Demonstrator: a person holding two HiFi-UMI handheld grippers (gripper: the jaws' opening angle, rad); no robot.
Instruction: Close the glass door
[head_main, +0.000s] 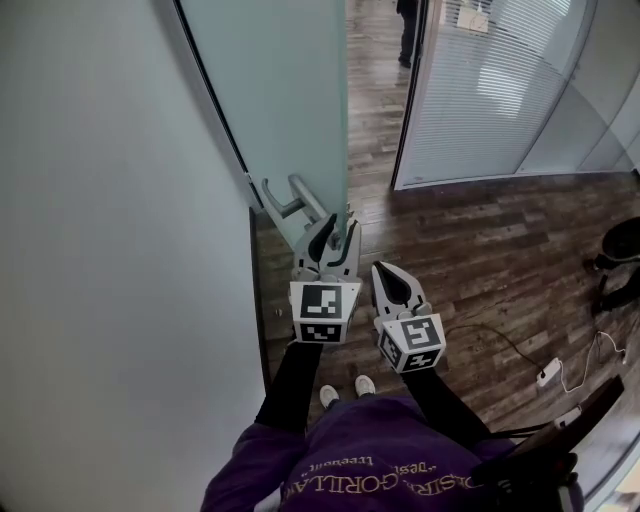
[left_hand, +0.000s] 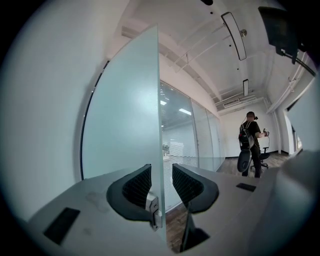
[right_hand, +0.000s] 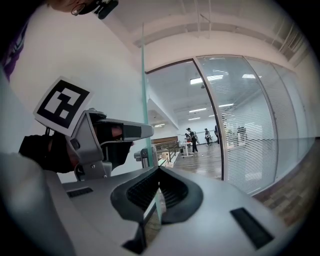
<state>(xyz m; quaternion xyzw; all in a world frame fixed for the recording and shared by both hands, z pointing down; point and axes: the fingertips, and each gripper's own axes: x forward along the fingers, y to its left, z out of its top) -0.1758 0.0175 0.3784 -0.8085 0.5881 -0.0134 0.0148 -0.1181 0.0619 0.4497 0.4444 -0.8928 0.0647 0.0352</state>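
Seen from the head view, the glass door (head_main: 290, 90) runs off the top edge. The near end of its handle (head_main: 305, 195) is lost behind the left gripper (head_main: 338, 224), and that same edge cuts a far person (head_main: 410, 35) down to legs only. A dark object (head_main: 622, 262) at the right edge is cut off and cannot be identified. In the left gripper view the door's frosted surface hides whatever lies behind it, and in the right gripper view the people down the hall (right_hand: 199, 136) are too small to make out
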